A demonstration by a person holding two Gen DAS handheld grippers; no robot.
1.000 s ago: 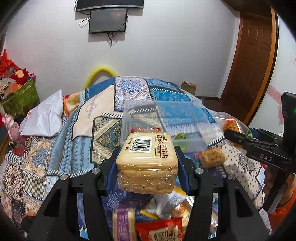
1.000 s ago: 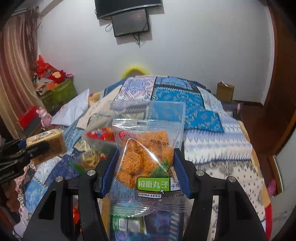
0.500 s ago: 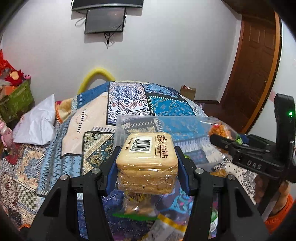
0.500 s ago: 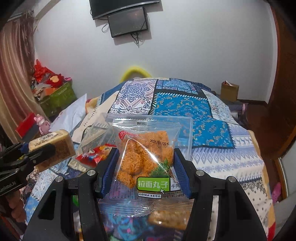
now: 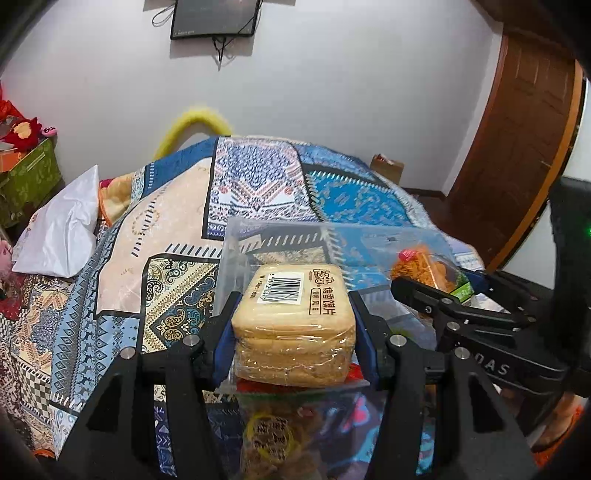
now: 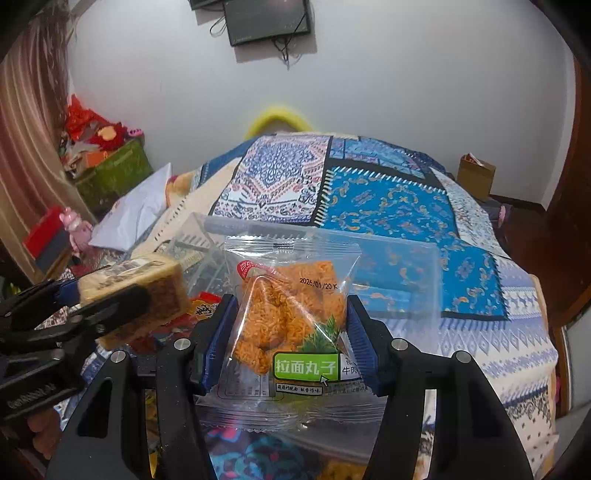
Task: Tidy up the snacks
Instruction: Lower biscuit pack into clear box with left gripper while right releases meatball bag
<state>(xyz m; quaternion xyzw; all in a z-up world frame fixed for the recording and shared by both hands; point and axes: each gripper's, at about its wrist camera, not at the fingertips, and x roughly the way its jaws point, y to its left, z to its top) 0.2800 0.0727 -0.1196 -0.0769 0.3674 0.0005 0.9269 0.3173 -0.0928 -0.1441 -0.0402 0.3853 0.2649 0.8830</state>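
Observation:
My left gripper (image 5: 293, 332) is shut on a wrapped stack of pale bread slices (image 5: 293, 325) with a barcode label on top. The right gripper (image 6: 291, 325) is shut on a clear packet of orange noodle balls (image 6: 288, 317) with a green label. Both snacks hang over a clear plastic box (image 5: 280, 240) that stands on the patterned bedspread (image 5: 177, 266). In the left wrist view the right gripper (image 5: 443, 291) shows at the right with its packet (image 5: 424, 264). Seen from the right wrist, the left gripper (image 6: 122, 299) sits at the left with the bread (image 6: 147, 291). Red and yellow snack packets (image 5: 266, 439) lie under the grippers.
A white pillow (image 5: 62, 232) lies at the bed's left side. Green bins with red toys (image 6: 107, 162) stand by the left wall. A cardboard box (image 6: 476, 177) sits on the floor beyond the bed, near a brown wooden door (image 5: 517, 147). A screen (image 6: 266, 18) hangs on the wall.
Both grippers have moved forward over the bed and slightly down, each keeping its snack. The clear box now lies right under them, and the loose snacks have slid toward the bottom edge.

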